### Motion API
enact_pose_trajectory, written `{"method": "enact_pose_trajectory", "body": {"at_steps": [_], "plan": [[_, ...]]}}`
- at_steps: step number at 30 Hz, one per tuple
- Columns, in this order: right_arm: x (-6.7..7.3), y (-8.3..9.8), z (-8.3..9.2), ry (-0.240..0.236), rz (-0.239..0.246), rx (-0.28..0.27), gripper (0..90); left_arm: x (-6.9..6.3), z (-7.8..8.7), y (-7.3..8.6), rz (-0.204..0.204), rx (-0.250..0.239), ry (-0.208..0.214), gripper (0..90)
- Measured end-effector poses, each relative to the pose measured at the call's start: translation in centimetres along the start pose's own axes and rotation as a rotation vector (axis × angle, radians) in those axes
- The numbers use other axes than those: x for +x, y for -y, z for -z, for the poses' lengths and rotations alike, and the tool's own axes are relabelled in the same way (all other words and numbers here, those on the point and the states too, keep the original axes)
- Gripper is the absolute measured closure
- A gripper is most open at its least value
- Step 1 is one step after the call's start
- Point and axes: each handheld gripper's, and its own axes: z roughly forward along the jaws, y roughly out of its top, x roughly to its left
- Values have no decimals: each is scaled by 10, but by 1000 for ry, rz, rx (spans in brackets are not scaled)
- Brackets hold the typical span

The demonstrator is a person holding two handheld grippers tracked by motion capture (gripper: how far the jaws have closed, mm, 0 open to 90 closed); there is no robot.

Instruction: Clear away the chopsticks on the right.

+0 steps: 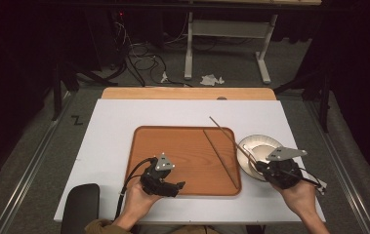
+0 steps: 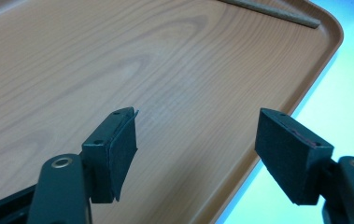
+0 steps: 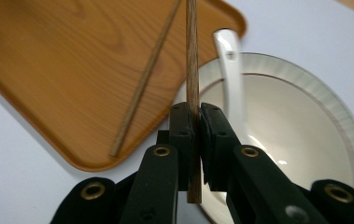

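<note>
Bench (image 1: 114, 126), white top. Wooden tray (image 1: 173, 146) at centre; white bowl (image 1: 265, 144) with spoon (image 3: 230, 79) just right of it. One chopstick (image 1: 220, 157) lies in tray. Left tool (image 1: 177, 186) spread, empty, over tray's near edge. Right tool (image 3: 197, 135) pressed together, pinching second chopstick (image 3: 192, 60) above bowl's rim.

Tray (image 1: 173, 141): orange-brown, wood-grain swirls. Counter (image 1: 114, 122): white top, pale wood strip at 12 o'clock edge. Two chopsticks, dark brown: one (image 1: 220, 157) on tray, one (image 3: 192, 56) in right gripper (image 3: 196, 116). Bowl (image 3: 324, 116): white, ribbed rim, thin brown ring. Spoon (image 3: 230, 70): white. Both grippers black; left gripper (image 2: 195, 140) pads matte black. Floor (image 1: 26, 161): grey.
</note>
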Motion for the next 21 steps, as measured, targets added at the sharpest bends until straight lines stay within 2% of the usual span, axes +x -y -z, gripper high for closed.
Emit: {"method": "enact_pose_trajectory", "body": {"at_steps": [5, 6, 7, 8, 10, 12, 16, 21], "plan": [[27, -8, -19, -42, 35, 22, 850, 1, 0, -1, -6, -1, 3, 294], [27, -8, -19, -42, 35, 22, 850, 1, 0, -1, -6, -1, 3, 294], [33, -9, -24, -57, 41, 31, 849, 0, -1, -2, -8, -2, 4, 294], [40, -11, -31, -69, 62, 42, 849, 0, 0, -2, -7, -3, 5, 294], [48, -12, -48, -107, 53, 68, 849, 0, 0, -2, -5, -6, 6, 294], [52, -12, -60, -110, 50, 95, 849, 0, 1, -1, -6, -7, 3, 294], [56, -12, -71, -125, 50, 114, 849, 1, 1, -1, -6, -7, 3, 294], [58, -10, -78, -120, 45, 127, 847, 0, 1, -1, -12, -4, 3, 294]]}}
